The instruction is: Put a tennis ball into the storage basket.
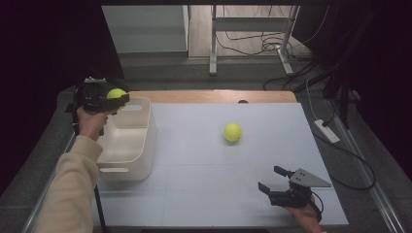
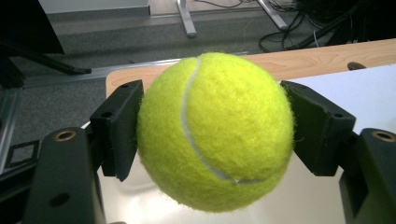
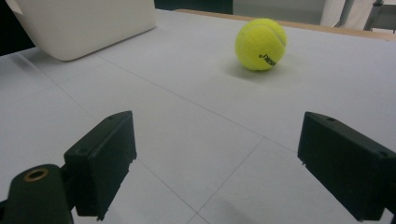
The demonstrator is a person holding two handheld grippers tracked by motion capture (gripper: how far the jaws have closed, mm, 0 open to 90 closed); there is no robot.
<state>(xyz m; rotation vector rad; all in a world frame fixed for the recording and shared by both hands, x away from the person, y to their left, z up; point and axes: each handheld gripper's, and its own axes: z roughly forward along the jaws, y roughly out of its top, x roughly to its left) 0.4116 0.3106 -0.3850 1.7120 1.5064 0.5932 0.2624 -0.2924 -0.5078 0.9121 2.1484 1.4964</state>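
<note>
From the high view, the left gripper (image 1: 118,99) is raised over the far left corner of the white bin (image 1: 141,145), which sits at the left edge of the white table (image 1: 204,194). It carries a tennis ball (image 1: 115,93) above the bin's far rim, apparently so the ball can be dropped inside; the bin looks empty from here. A second tennis ball (image 1: 232,132) rests alone on the table, right of the bin and well apart from it. The right gripper (image 1: 273,178) hangs low over the near right part of the table, pointed left and far, roughly toward that loose ball, which suggests it is lined up to fetch it.

In the left gripper view, the held ball (image 2: 215,130) sits squarely between the two black jaws, one pad pressed against each side near its widest girth, so the grip looks secure and centred. The claw is closed as far as the ball allows. Below the ball a pale surface shows, probably the bin's inside, though I cannot tell for certain; the wooden table edge (image 2: 327,58) lies beyond.

In the right gripper view, the jaws stand spread wide with nothing between them but bare table, and they touch nothing. The loose ball (image 3: 260,44) lies far ahead and slightly right, printed lettering facing the camera. A side of the bin (image 3: 88,25) shows at the far left.
</note>
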